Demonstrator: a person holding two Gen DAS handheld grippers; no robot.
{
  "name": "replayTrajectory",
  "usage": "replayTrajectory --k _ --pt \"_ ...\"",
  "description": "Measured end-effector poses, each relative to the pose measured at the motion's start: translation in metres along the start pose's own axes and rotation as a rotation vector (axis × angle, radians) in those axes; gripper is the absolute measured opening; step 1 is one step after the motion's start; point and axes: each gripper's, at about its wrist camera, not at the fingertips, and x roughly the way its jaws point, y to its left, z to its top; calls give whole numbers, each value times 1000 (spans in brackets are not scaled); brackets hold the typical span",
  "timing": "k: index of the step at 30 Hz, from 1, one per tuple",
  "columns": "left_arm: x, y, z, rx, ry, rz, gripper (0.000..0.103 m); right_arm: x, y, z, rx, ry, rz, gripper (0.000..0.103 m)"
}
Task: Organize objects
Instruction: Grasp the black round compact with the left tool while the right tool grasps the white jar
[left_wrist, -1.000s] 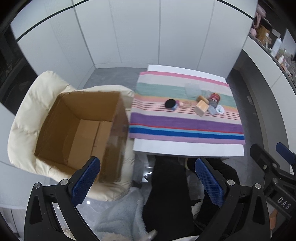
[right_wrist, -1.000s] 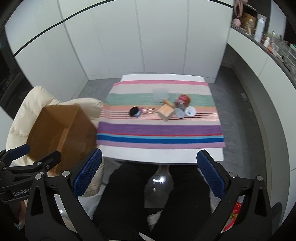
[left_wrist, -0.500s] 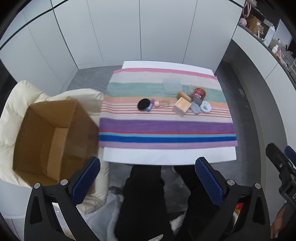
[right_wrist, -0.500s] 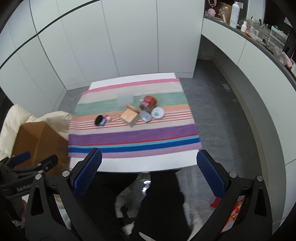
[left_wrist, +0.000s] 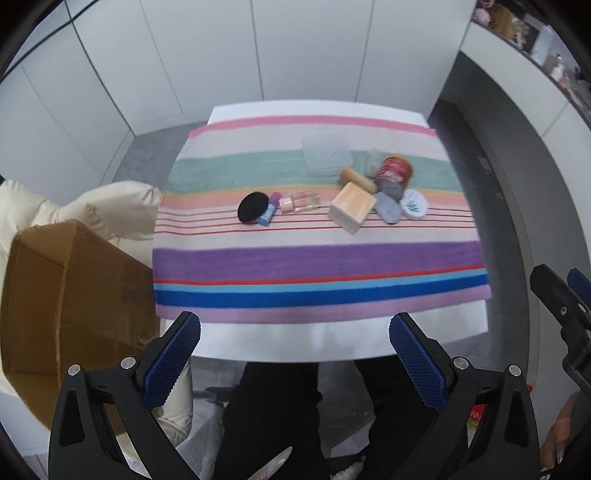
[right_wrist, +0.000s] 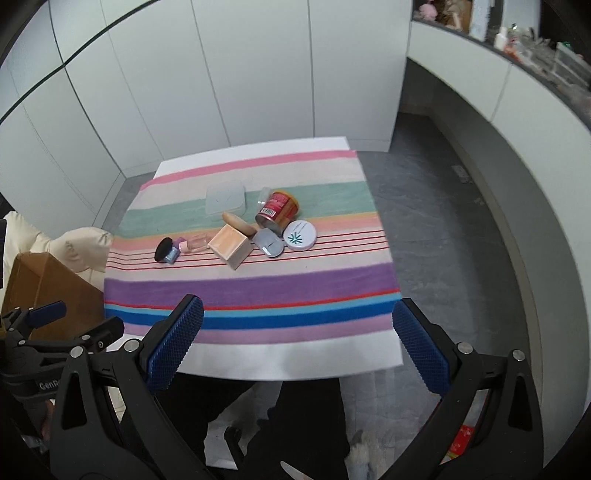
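In the left wrist view, the left gripper (left_wrist: 293, 354) was held spread wide and empty over the near edge of a white table (left_wrist: 295, 343), its blue cross-hatched pads (left_wrist: 171, 358) well apart. A striped woven cloth (left_wrist: 317, 258) in pink, green, purple and blue was laid over the table. On the cloth's peach band, a black round disc (left_wrist: 252, 208) was seen touching a small blue and purple piece (left_wrist: 269, 212), with a clear glass bottle (left_wrist: 301, 202) lying on its side just beside that. Right of the bottle, a pale wooden block (left_wrist: 351, 212) was set, with a tan oval wooden piece (left_wrist: 357, 180) behind it and a grey flat case (left_wrist: 388, 208) at its right. A red-labelled tin can (left_wrist: 394, 173) lay tipped over; its lettering could not be read. A white round compact (left_wrist: 414, 205) with a green leaf emblem was placed right of the case. A translucent square plastic lid (left_wrist: 327, 155) lay on the green band. Left of the table, an open brown cardboard box (left_wrist: 74, 295) was rested on a cream padded chair (left_wrist: 110, 203).

In the right wrist view, the right gripper (right_wrist: 297, 345) was likewise held spread and empty over the table's near edge. The same cluster was seen mid-cloth: can (right_wrist: 277, 209), compact (right_wrist: 300, 235), block (right_wrist: 231, 245). Left of the table, the left gripper's black frame was seen with partial white lettering, "GenR".
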Motion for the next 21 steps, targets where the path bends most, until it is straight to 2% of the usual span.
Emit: replayTrajectory --k 5,10,15,18,21 --pt "44 17 20 -4 -17 47 103 51 -5 8 -26 -20 -1 103" --pt "98 32 49 -14 -34 30 103 100 -13 15 -95 -83 -7 103" --pt "148 44 71 -64 -8 2 102 163 -26 20 -105 -23 -22 103" --pt "176 52 79 -92 11 12 102 199 -43 22 -34 15 30 103" --pt "196 58 84 -114 34 -21 102 228 -45 24 -27 40 30 103"
